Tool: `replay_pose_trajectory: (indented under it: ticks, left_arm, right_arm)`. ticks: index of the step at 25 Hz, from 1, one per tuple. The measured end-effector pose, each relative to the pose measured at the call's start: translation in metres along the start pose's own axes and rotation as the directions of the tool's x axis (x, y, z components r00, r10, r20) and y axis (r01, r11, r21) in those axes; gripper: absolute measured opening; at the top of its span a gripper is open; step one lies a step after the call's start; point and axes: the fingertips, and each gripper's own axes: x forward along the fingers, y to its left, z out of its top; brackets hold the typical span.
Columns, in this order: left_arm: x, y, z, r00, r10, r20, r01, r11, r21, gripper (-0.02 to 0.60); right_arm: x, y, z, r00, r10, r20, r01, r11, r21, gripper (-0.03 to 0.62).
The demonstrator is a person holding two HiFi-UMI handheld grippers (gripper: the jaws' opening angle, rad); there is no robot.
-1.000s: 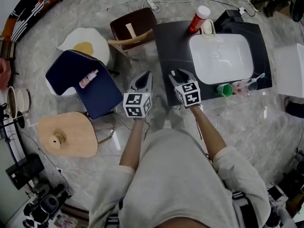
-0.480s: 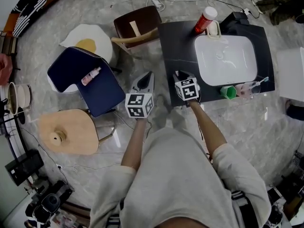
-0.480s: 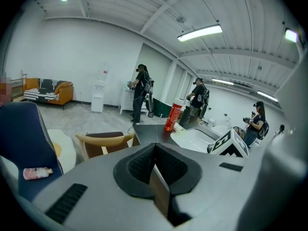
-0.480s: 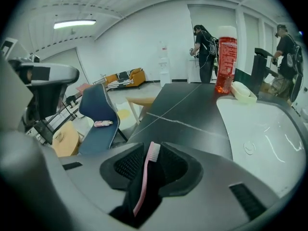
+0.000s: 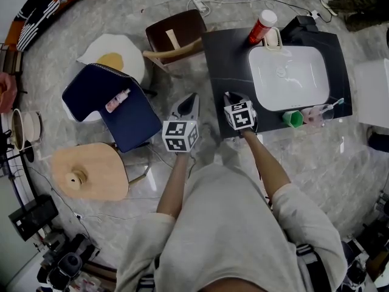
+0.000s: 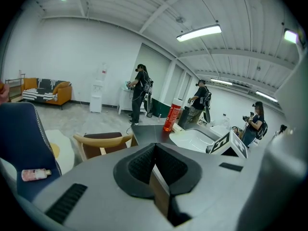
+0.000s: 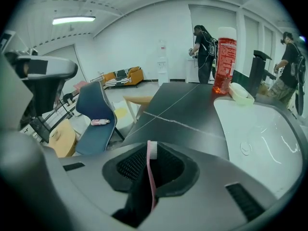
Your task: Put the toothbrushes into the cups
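Change noted: the right tongs point(image 7: 150, 150) have just been closing, and they now sit lower over the front left corner of the worktop point(image 5: 222, 59) than a second ago. A pink toothbrush point(image 7: 152, 179) stands between the pads, which look pressed onto its handle, so I judge the pick-up made and the carry to the cups next.

Orientation: the toothbrush's long axis runs along the tongs. Its white bristle head pokes out past the tips, away from me, and the handle trails back into the jaw gap.

Targets: the green cup point(image 5: 292, 118) and the pink cup point(image 5: 313, 114) stand well apart from it, at the sink's front right.

The left tongs point(image 6: 154, 162) are pressed together, empty, and off the worktop's left edge.
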Motion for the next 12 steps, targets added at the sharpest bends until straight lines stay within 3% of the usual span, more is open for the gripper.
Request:
replay_pose_trajectory:
  ticks: [5, 12]
  left_arm:
    - [0.002, -0.004, 0.005, 1.0, -0.014, 0.006, 0.014, 1.0, 0.013, 0.026]
    - [0.013, -0.021, 0.013, 0.998, -0.059, 0.002, 0.059, 0.997, 0.045, 0.026]
  right_arm:
    - [-0.011, 0.0, 0.01, 0.999, 0.008, 0.044, -0.008, 1.0, 0.007, 0.078]
    - [-0.052, -0.01, 0.041, 0.984, -0.005, 0.177, -0.002, 0.999, 0.035, 0.078]
